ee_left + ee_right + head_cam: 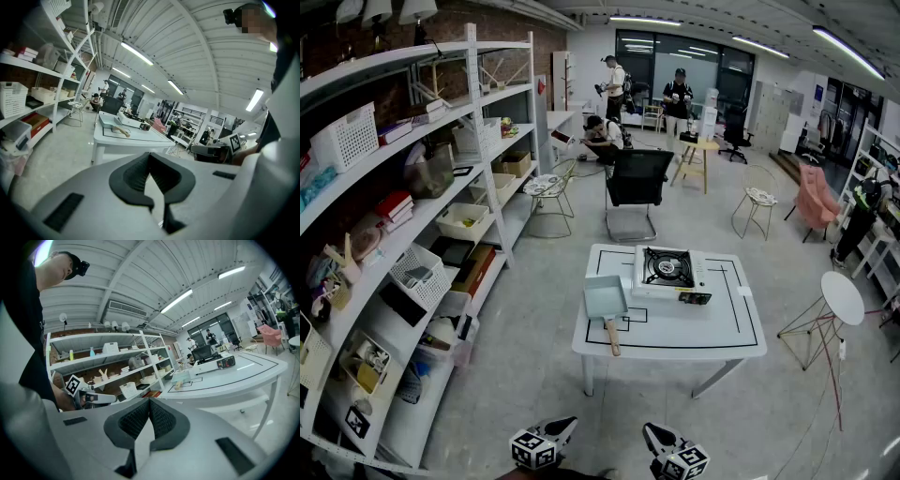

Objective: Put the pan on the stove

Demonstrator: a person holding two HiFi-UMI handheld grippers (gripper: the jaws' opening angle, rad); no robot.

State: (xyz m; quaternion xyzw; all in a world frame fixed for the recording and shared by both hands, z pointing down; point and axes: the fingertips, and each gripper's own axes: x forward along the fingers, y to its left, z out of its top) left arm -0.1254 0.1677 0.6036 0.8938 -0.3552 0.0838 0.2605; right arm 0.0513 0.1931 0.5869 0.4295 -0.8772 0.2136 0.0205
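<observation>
The step in hand, as I judge it, is the approach: neither gripper is near the work yet. The pan (606,300) lies flat on the white counter (694,336), just beside the stove (668,270) on its left. Its wooden handle (611,337) points away from the stove toward the counter's near edge. The stove's burner is bare.

Both grippers hang low at the bottom of the head view, well apart from the stove. The left gripper (565,426) has its fingers (133,174) clenched together with nothing between them. The right gripper (651,431) has its fingers (134,420) pressed shut in the same way, also empty.

To do this well:
- Walk up to the counter's near edge so the handle is directly ahead.
- Spread one gripper's fingers before reaching the handle, not at it.
- Grip the handle close to the pan body, where the pan's weight will twist it least.
- Lift the pan level, high enough to clear the stove's raised grate.
- Carry it across and lower it centred on the burner.
- Turn the handle clear of the stove's front knob.
- Keep the spare gripper ready to steady the stove if it slides.
</observation>
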